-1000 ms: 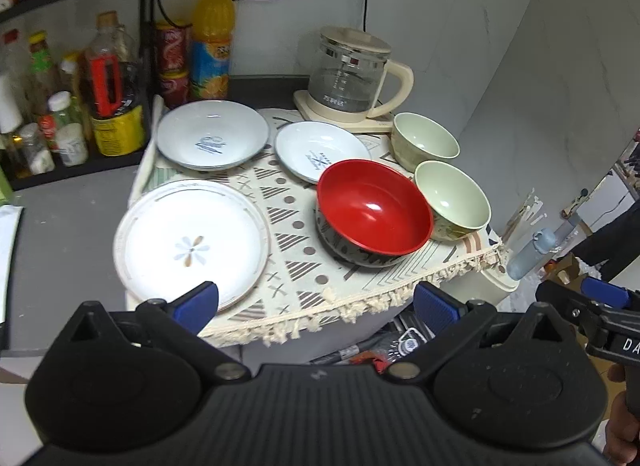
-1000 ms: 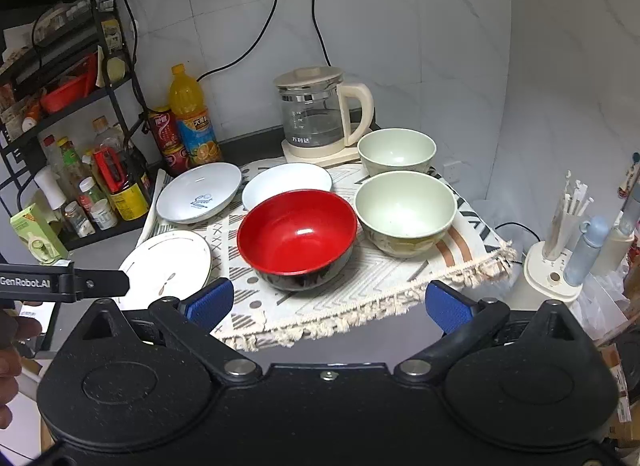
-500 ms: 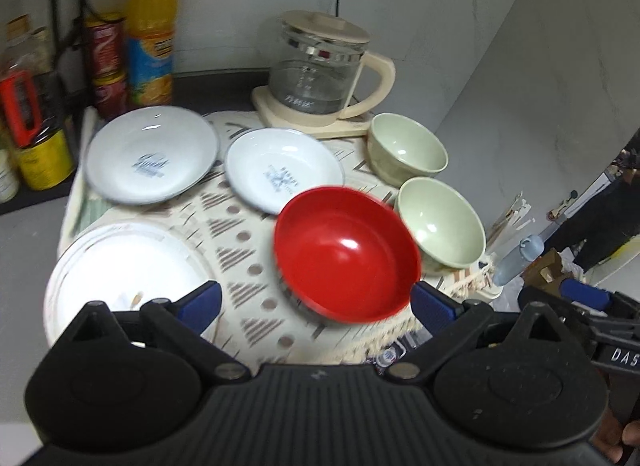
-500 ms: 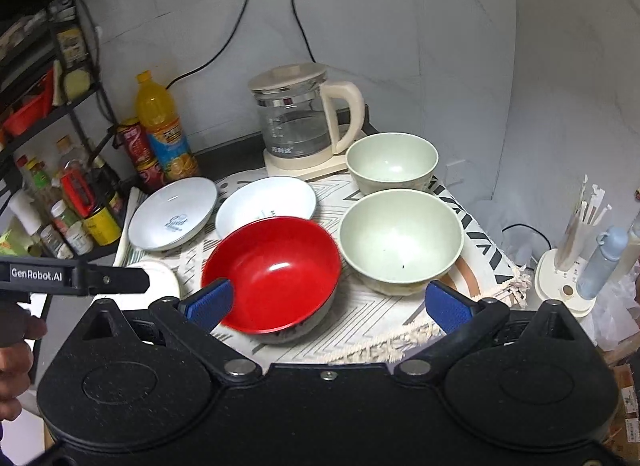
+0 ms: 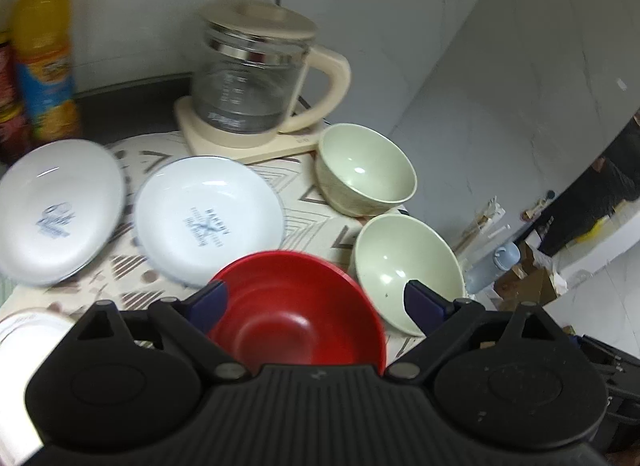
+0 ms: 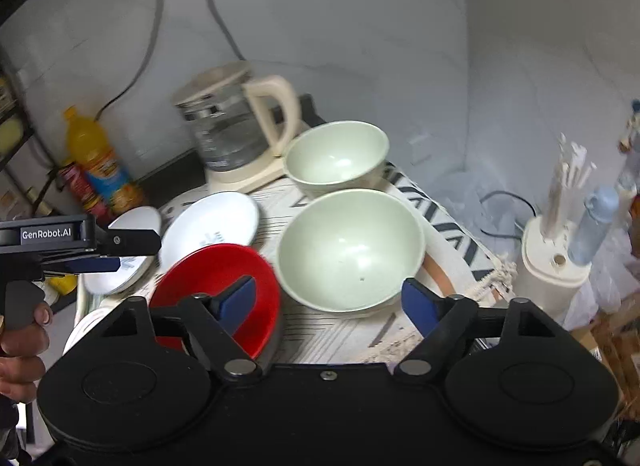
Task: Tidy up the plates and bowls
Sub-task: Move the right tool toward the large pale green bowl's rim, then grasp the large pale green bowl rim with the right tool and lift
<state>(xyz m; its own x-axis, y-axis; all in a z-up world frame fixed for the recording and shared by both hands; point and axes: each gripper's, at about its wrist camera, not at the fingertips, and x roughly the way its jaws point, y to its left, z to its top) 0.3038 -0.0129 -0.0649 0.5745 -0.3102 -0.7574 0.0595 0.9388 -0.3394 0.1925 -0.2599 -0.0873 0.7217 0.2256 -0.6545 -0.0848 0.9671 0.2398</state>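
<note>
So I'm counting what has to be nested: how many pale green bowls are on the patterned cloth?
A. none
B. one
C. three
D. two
D: two pale green bowls show, the nearer green bowl beside the red bowl and the farther green bowl next to the kettle.

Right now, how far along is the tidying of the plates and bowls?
Nothing is stacked yet. The red bowl, two green bowls and white plates lie apart on the cloth. Left gripper and right gripper, jaws closing but empty, approach the bowls. All sorting remains.
</note>
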